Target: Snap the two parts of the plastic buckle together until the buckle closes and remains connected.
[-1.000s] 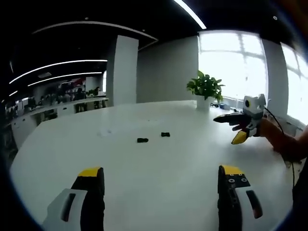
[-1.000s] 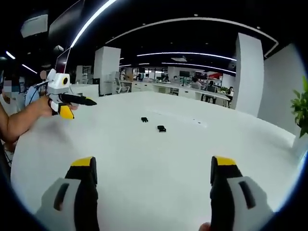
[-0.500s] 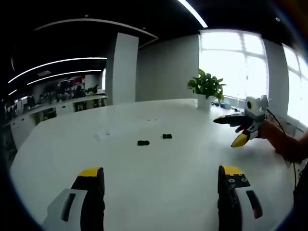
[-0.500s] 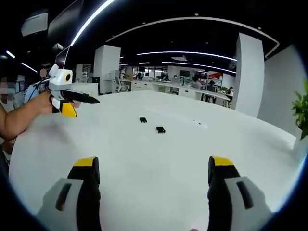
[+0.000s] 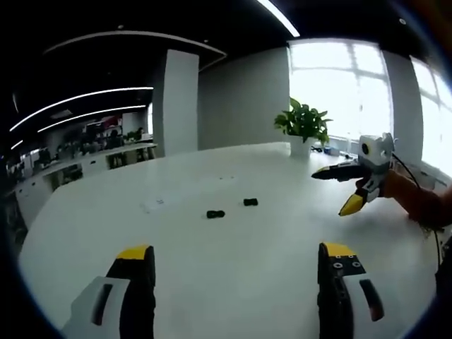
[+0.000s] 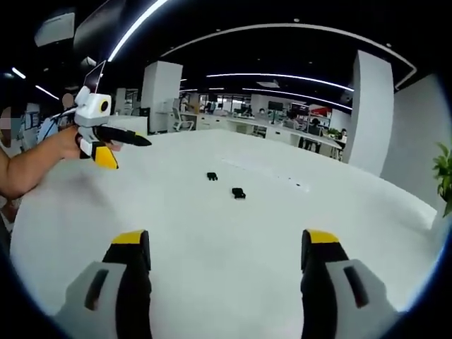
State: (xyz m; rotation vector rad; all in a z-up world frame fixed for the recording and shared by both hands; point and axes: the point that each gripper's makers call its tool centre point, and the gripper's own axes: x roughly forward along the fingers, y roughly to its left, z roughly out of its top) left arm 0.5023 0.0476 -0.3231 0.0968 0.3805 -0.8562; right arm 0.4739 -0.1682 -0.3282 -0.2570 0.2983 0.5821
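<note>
Lying apart on the white table (image 5: 233, 282), the two small black buckle parts are not joined; both grippers hang above the near edge, jaws spread and holding nothing.

In the left gripper view one buckle half (image 5: 215, 214) sits near the other buckle half (image 5: 250, 203), a bare gap between them; the left gripper (image 5: 236, 265) frames them from below; the right gripper (image 5: 346, 191) hovers off to the side, well clear; broad bare tabletop surrounds the parts; a potted plant (image 5: 302, 127) stands at the far edge.
</note>
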